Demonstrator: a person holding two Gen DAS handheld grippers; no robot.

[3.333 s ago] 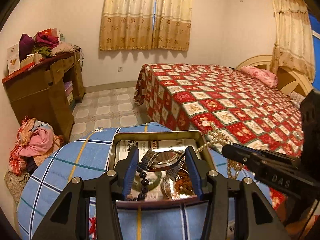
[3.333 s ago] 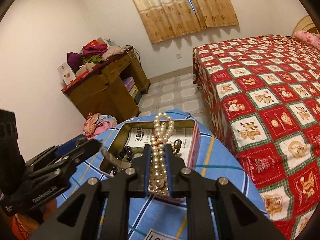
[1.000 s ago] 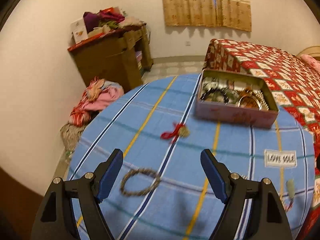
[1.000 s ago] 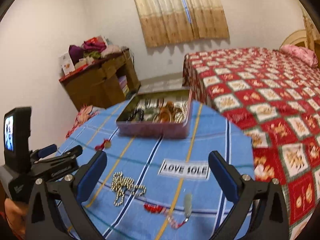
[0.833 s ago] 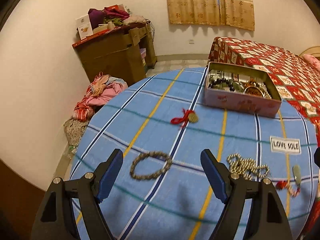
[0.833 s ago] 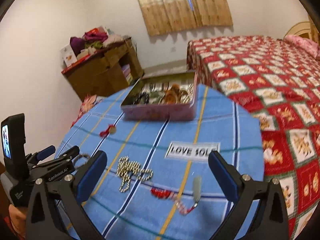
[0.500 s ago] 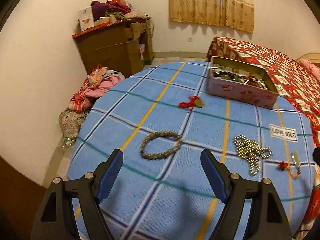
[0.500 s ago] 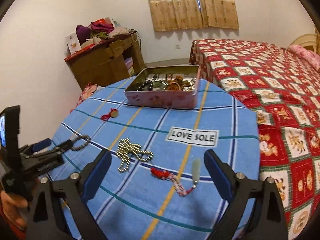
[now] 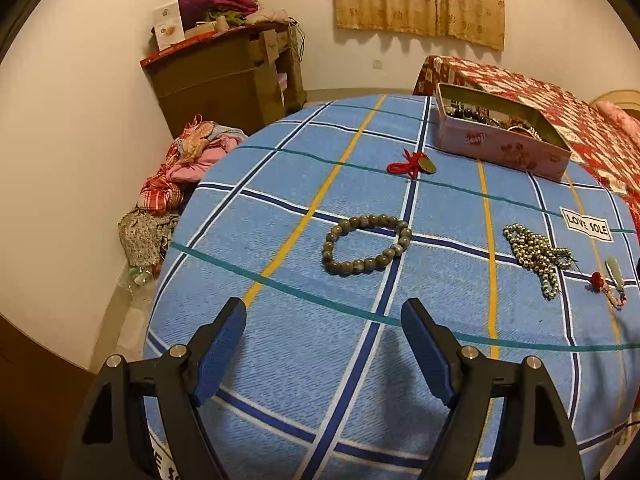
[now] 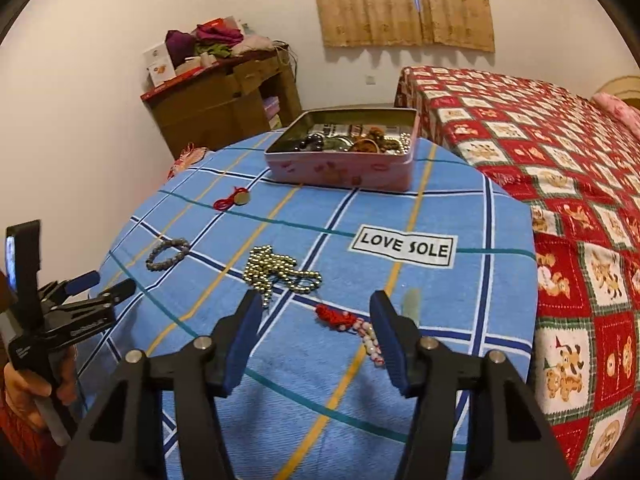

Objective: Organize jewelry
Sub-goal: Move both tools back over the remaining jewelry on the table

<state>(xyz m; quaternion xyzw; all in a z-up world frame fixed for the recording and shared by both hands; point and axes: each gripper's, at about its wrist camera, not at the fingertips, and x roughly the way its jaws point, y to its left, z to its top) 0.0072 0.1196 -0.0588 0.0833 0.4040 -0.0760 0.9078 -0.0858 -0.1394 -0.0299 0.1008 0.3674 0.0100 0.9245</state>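
Note:
A pink tin box (image 10: 340, 168) holding several pieces of jewelry stands at the far side of the round blue plaid table (image 10: 280, 360); it also shows in the left wrist view (image 9: 500, 148). On the cloth lie a grey bead bracelet (image 9: 366, 245), a pile of pale gold beads (image 10: 280, 270), a red-knot pendant with a jade piece (image 10: 360, 326) and a red-corded coin charm (image 9: 416, 163). My left gripper (image 9: 324, 344) is open and empty, short of the bracelet. My right gripper (image 10: 316, 336) is open and empty, just above the red-knot pendant.
A bed with a red patchwork cover (image 10: 560, 152) borders the table's right side. A brown cabinet piled with clothes (image 9: 228, 68) stands by the far wall, with a heap of clothes (image 9: 180, 168) on the floor. A "LOVE SOLE" label (image 10: 404, 246) is sewn on the cloth.
Both grippers let go of their jewelry into the tin, opened and pulled back toward the table's near edge. The right gripper has since narrowed a little and dropped over the red-knot pendant.

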